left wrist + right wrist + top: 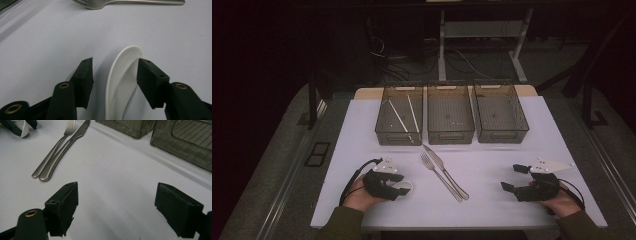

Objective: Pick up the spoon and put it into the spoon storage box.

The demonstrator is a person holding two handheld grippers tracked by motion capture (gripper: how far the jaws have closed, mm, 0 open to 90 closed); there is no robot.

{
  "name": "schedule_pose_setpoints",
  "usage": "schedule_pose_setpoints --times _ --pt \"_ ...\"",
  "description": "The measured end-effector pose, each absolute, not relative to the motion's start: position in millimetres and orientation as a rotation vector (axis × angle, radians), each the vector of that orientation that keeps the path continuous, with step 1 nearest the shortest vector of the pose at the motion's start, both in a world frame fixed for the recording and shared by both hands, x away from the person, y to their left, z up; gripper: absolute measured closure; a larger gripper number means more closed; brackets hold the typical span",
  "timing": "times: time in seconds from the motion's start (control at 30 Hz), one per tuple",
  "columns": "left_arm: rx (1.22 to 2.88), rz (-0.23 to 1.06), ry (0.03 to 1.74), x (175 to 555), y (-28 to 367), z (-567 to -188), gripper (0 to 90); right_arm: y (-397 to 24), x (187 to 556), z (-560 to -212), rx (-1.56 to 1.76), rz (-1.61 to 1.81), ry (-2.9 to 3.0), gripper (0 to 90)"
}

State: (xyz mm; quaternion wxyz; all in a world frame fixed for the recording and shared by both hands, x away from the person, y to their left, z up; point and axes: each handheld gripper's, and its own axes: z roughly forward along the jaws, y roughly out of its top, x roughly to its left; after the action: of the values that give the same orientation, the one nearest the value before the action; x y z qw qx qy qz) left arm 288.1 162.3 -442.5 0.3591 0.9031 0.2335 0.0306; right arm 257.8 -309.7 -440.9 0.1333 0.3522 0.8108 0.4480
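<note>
While the left gripper straddles the white spoon at lower centre of its own view, one pad touches the bowl's rim and the other stands clear, jaws half open. Low right in the high view, the right gripper gapes wide, holding nothing. Beyond lie a fork and knife, then three bins.

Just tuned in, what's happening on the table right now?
A person is sorting cutlery into bins. The left gripper straddles a white spoon lying on the white table; one pad meets its rim, the other stands clear, so no grip yet. The right gripper waits open above bare table. A fork and knife lie side by side at centre. Three mesh bins stand behind; the left bin holds chopsticks.
</note>
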Motion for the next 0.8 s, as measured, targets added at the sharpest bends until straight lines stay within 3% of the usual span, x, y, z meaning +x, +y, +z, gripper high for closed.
schedule_pose_setpoints --times 0.17,0.57,0.63,0.8 --pt "2.349 0.069 0.554 285.2 159.5 -442.1 55.4 -309.6 257.7 -440.9 1.020 1.299 2.352 18.9" --pt "2.393 0.109 0.515 281.8 155.6 -438.6 61.9 -309.1 257.5 -441.0 1.017 1.293 2.354 18.8" --pt "2.385 0.108 0.508 281.9 157.3 -435.4 75.2 -309.0 257.6 -441.1 1.017 1.291 2.355 18.8" --pt "2.386 0.095 0.497 280.6 155.4 -433.4 79.9 -308.8 257.6 -441.1 1.017 1.290 2.357 18.8"
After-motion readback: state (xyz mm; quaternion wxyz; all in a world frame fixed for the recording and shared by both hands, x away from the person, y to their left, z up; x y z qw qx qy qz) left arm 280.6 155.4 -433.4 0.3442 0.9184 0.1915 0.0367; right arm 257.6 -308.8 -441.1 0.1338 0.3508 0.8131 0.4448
